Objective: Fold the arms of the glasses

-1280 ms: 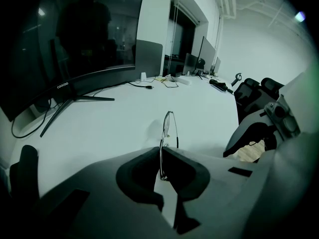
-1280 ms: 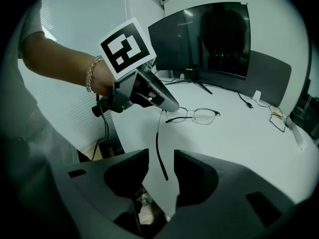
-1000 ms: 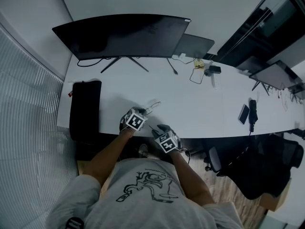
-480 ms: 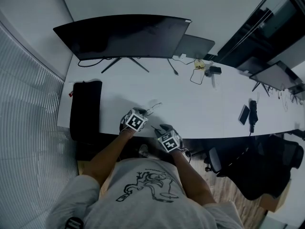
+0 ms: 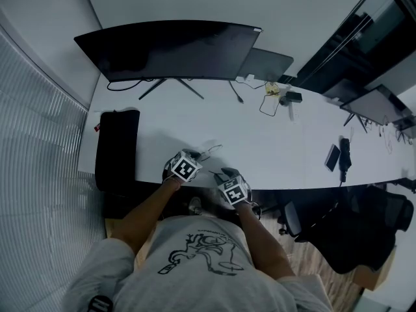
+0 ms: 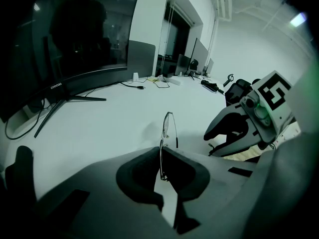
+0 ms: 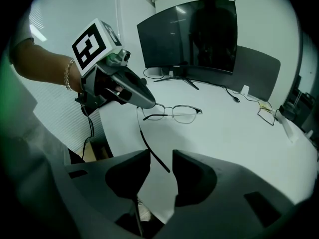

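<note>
The left claw is pinched shut on one end of the glasses. It holds them just over the white worktop, near the front edge. One thin arm of the glasses sticks out toward the right claw. The tip of that arm sits between the right claw's jaws. Those jaws are wide and have just been closing a little, but they do not press on it.

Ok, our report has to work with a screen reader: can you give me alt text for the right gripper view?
The left tongs pinch one end of wire-framed glasses over a white table. The near arm ends between the right tongs, which have just been closing but do not touch it. A dark monitor stands behind.
</note>
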{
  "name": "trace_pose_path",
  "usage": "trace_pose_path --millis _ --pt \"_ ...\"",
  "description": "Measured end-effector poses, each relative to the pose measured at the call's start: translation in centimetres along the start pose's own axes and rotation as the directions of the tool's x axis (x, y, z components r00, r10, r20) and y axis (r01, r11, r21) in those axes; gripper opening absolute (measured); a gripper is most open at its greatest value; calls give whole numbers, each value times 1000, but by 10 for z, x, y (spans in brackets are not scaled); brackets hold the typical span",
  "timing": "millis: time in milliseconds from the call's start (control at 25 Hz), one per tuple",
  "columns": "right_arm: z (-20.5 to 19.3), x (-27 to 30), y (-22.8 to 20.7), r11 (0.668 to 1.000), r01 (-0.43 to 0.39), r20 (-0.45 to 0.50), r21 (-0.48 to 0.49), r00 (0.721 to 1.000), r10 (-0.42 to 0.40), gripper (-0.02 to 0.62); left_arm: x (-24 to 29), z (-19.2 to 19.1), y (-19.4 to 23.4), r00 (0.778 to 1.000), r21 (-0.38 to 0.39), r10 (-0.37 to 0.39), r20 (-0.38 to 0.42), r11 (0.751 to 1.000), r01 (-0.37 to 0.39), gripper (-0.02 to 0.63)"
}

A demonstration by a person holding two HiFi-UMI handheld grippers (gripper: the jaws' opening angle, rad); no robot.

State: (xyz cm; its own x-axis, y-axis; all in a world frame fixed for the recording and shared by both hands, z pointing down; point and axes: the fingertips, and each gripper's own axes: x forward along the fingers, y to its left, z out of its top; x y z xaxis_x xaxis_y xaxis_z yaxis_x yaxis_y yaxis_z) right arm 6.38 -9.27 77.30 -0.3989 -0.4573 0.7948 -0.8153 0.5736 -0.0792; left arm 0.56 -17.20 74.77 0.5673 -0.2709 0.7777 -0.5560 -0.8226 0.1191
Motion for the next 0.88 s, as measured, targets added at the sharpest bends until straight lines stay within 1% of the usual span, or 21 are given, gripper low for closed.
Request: trace_pose_path --millis 160,600,880 --pt "0 0 -5 1000 6 0 10 1000 -6 147 -2 -6 -5 1000 21 -10 -27 1000 11 32" --pt "2 0 -18 999 19 8 47 1000 -19 146 -4 -7 -17 999 69 -26 -35 997 29 32" --pt "4 2 -24 997 24 11 73 1000 -25 146 -3 -12 -24 998 91 -42 -54 995 47 32"
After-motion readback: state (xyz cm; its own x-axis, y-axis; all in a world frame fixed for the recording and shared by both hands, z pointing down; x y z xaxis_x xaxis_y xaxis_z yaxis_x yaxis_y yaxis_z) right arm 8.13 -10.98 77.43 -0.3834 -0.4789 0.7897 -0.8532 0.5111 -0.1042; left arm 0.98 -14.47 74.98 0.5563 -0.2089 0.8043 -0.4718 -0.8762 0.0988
